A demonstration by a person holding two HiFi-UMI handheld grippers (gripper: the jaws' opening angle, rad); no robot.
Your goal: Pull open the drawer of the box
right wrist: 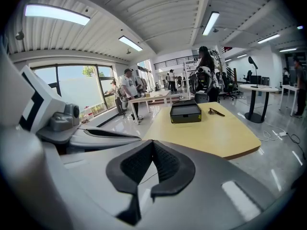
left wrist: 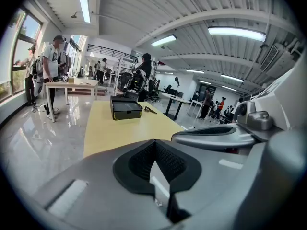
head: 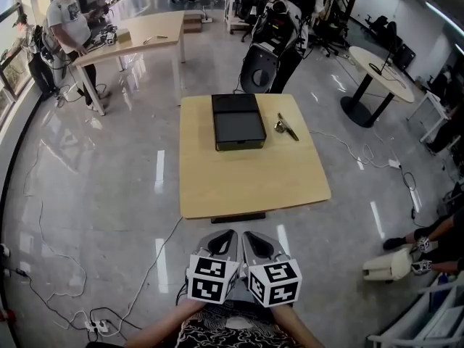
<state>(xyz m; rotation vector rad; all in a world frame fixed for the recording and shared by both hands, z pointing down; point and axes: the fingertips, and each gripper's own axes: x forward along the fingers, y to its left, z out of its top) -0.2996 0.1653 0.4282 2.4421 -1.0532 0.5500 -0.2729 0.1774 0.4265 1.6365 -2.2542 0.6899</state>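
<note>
Black box (head: 238,121) on far half of tabletop (head: 246,187), well ahead of me; looks rigid, light, may slide when pulled. Near face likely drawer front (head: 241,146): I'd grip there, brace top. Left tongs (head: 223,239), right tongs (head: 255,241): both clenched, empty

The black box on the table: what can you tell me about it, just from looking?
The box is flat, rectangular and dark, matte like plastic or card, with a sunken top panel and yellow-green trim at its front corners. It lies level on the far half of the pale wooden table, its drawer apparently shut. Only the table touches it; a small metal tool lies just to its right, apart.
</note>
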